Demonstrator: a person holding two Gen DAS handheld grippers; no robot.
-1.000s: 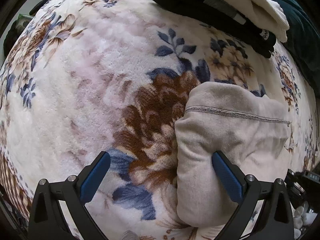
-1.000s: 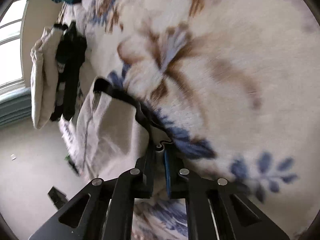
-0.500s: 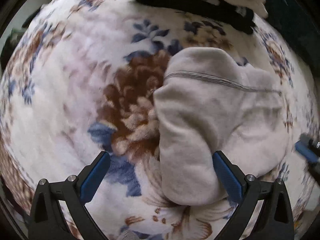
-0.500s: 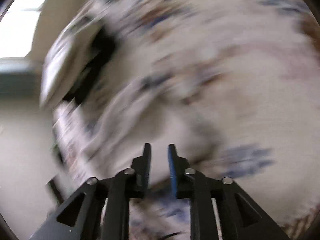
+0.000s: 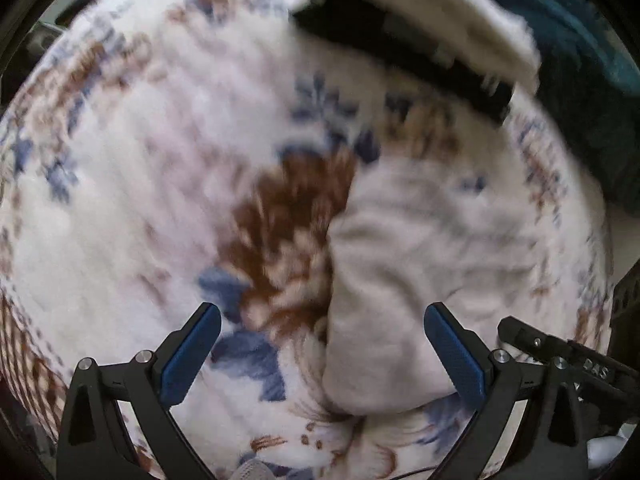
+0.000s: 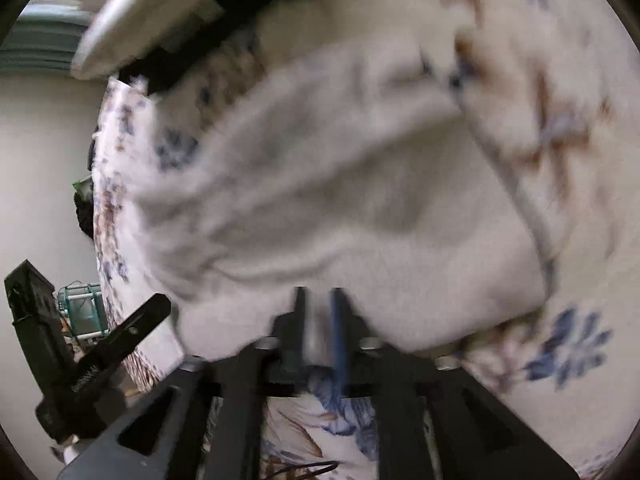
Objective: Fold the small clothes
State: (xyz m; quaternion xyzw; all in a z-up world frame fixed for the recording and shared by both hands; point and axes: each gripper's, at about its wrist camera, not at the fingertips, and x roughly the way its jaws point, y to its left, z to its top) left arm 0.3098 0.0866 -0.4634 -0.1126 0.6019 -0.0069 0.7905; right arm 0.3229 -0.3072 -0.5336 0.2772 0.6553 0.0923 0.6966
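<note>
Beige garment folded on the blanket

We see the beige garment (image 5: 404, 264) lying folded and rumpled on the floral blanket (image 5: 152, 184), near the stacked black and cream clothes (image 5: 404, 40).

A plush floral blanket (image 5: 168, 168), patterned in brown and blue on cream, was spread across the whole work surface. A dark teal fabric (image 5: 592, 92) was seen at its far right edge. Beyond the blanket, a pale wall (image 6: 44, 168) and a green wire rack (image 6: 80, 312) were visible.
</note>
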